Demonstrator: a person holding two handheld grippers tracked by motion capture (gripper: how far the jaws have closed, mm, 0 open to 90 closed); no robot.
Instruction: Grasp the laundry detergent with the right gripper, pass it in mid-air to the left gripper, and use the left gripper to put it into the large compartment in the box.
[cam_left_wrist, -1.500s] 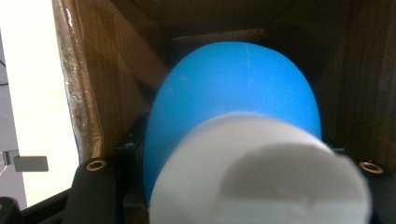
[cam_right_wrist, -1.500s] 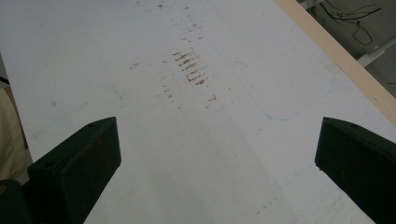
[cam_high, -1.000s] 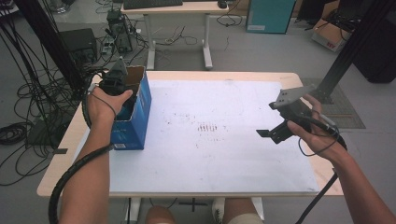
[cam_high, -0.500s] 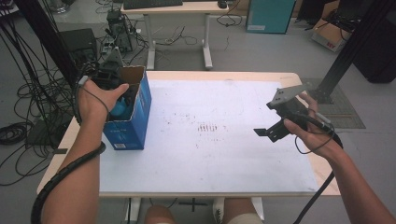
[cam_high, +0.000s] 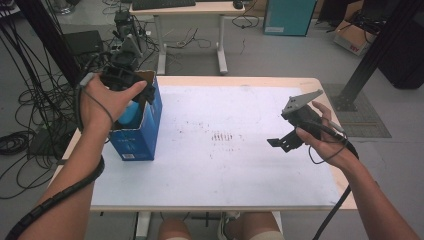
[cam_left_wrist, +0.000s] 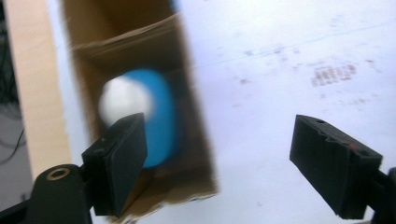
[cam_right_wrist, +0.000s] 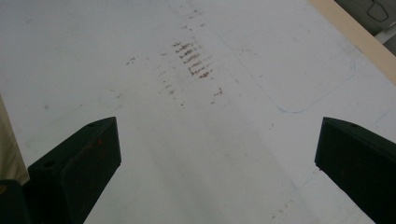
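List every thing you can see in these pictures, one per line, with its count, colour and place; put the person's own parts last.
Box: one, blue, open top, table's left side.
Bottle: one, blue with white cap, inside the box.
Table: one, white sheet, wooden edge, centre.
Desk: one, pale, behind the table.
Cabinet: one, teal, far floor.
Left gripper: one, black, open above the box.
Right gripper: one, black, open above the table's right side.

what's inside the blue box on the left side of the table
A light blue object with a white end lies in the open blue box, under the open left gripper. The picture is blurred, so I cannot tell what it is; the box walls hide the rest.
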